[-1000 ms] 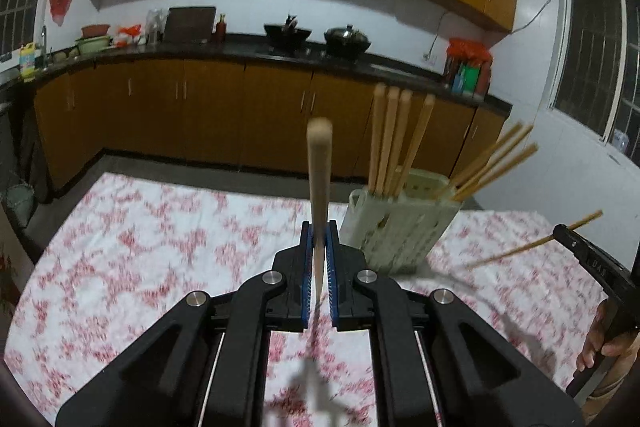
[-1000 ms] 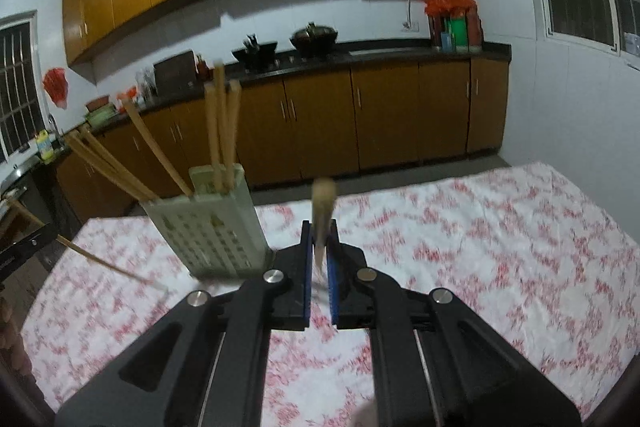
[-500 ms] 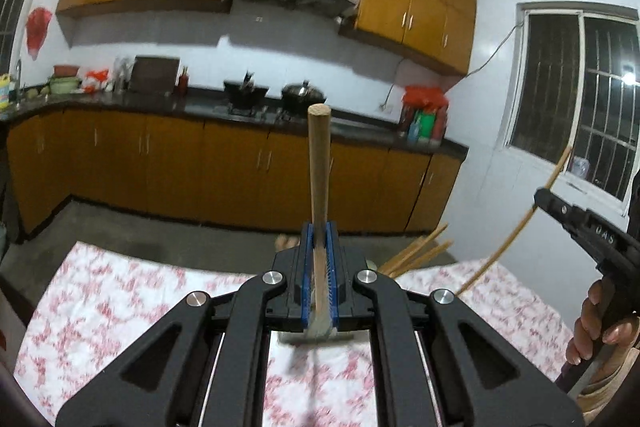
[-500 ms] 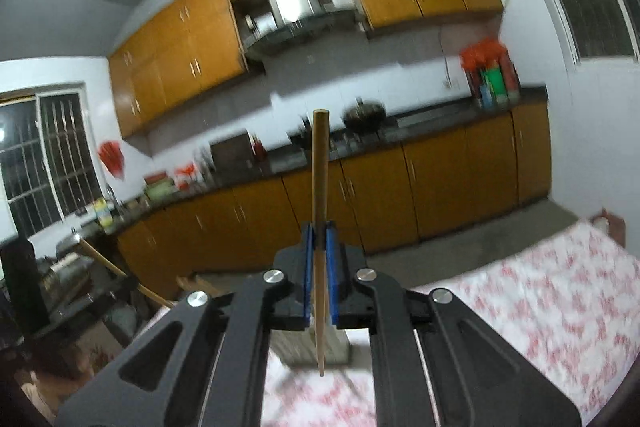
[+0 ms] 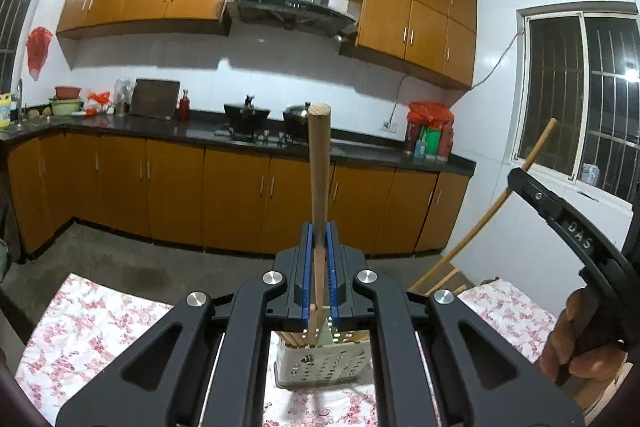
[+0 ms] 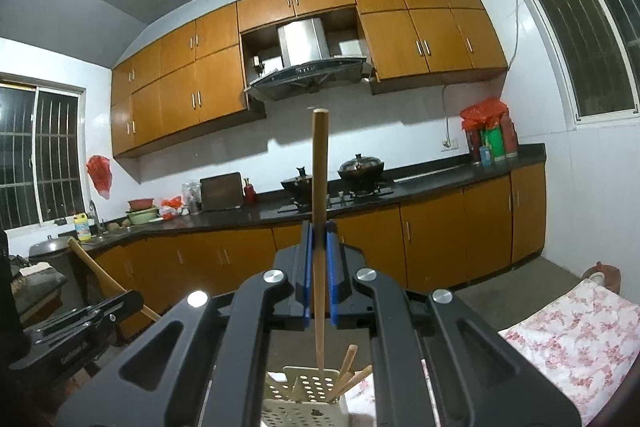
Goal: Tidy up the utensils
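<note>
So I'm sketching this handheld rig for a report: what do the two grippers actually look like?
Both match: the left gripper and right gripper have matte black linkage arms with triangular cut-outs, round silver pivot bolts and blue ribbed pads. White lettering marks the right one's side. No sleeve or cable shows.

The left matte black plastic two-finger gripper [image 5: 320, 267] has 2 angular arms with triangular cut-outs, 4 round silver screw heads across its linkage, and blue ribbed pads on its fingers [image 5: 306, 267]. The right matte black plastic gripper [image 6: 318, 267] is built the same. Its side arm, seen from the left camera, bears embossed letters. A bare hand [image 5: 576, 351] wraps its black handle.
</note>
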Motion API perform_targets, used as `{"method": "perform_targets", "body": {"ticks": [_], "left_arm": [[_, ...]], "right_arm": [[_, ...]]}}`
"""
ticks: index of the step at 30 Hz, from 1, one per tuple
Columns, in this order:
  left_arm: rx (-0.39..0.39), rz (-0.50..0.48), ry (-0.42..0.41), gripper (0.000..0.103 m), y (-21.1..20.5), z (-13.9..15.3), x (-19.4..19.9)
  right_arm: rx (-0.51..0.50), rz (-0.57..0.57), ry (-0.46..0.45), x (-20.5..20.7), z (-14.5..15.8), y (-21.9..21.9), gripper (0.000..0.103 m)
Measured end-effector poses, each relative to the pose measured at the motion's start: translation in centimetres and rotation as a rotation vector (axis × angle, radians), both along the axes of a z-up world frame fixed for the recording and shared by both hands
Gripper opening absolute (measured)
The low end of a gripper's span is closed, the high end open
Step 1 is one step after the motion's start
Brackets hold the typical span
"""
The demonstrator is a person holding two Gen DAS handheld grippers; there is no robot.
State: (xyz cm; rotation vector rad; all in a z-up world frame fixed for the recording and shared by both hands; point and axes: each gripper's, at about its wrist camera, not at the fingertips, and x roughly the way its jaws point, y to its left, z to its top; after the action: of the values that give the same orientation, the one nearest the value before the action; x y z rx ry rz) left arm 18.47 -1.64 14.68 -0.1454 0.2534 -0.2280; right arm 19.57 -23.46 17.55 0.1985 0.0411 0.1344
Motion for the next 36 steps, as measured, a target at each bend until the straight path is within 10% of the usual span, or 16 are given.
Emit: {"method": "perform_targets", "body": {"ticks": [15, 20, 23, 28, 36], "left_arm": [[0.017, -0.031, 0.103, 0.008, -0.8, -3.4, 2.6], [-0.012, -0.012, 0.081, 0.041, 0.0, -2.8, 1.7], [-0.027, -0.009, 0.058, 0.046, 0.5, -2.1, 0.6], [-0.017, 0.019, 0.0, 0.083, 1.5, -1.4, -2.5], [0.072, 0.111, -0.041, 0.101, 2.7, -3.2, -8.7]], "right_arm": [[-0.009, 0.036, 0.136, 3.0, -4.4, 1.0, 0.02], [0.002, 0.021, 0.106, 1.4, -3.3, -0.1, 0.037], [0.003, 0.004, 0.091, -0.4, -2.9, -1.0, 0.055], [-0.037, -0.02, 0.083, -3.9, -3.4, -1.4, 0.097], [-0.248, -0.106, 0.103, -9.3, -6.6, 1.1, 0.099]]}}
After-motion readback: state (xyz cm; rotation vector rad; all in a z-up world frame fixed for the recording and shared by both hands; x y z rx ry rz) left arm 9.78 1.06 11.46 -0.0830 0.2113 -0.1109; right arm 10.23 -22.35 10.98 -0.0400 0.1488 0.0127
